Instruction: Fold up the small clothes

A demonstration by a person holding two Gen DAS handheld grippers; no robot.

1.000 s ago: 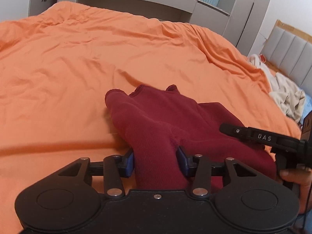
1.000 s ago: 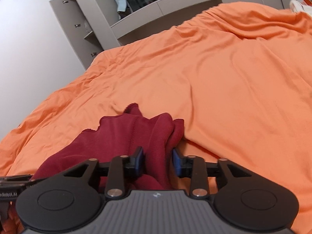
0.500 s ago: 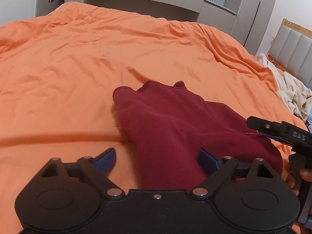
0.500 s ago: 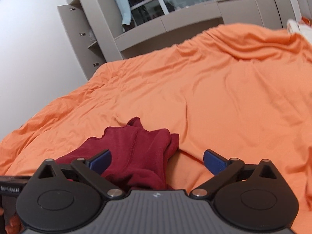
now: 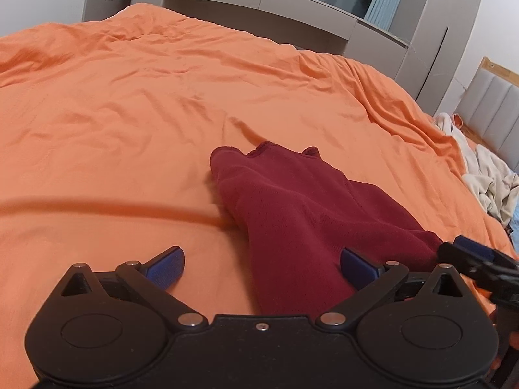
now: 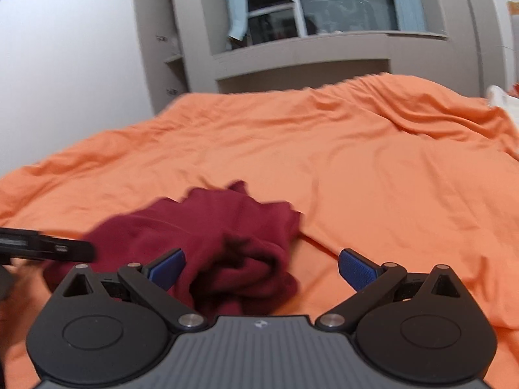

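**Left wrist view: jaws spread, garment released**

The left gripper [image 5: 262,267] has just been opening; its blue pads stand wide, neither pressing the dark red garment [image 5: 292,214] that lies between them on the orange bedcover [image 5: 129,123]. The right gripper's tip [image 5: 476,259] shows at the right edge. Cream cloth [image 5: 486,181] lies beyond.

Grey built-in cabinets [image 6: 305,55] frame a dark window [image 6: 343,0] behind the orange-covered bed [image 5: 162,103]; white wall [image 6: 65,64] left.
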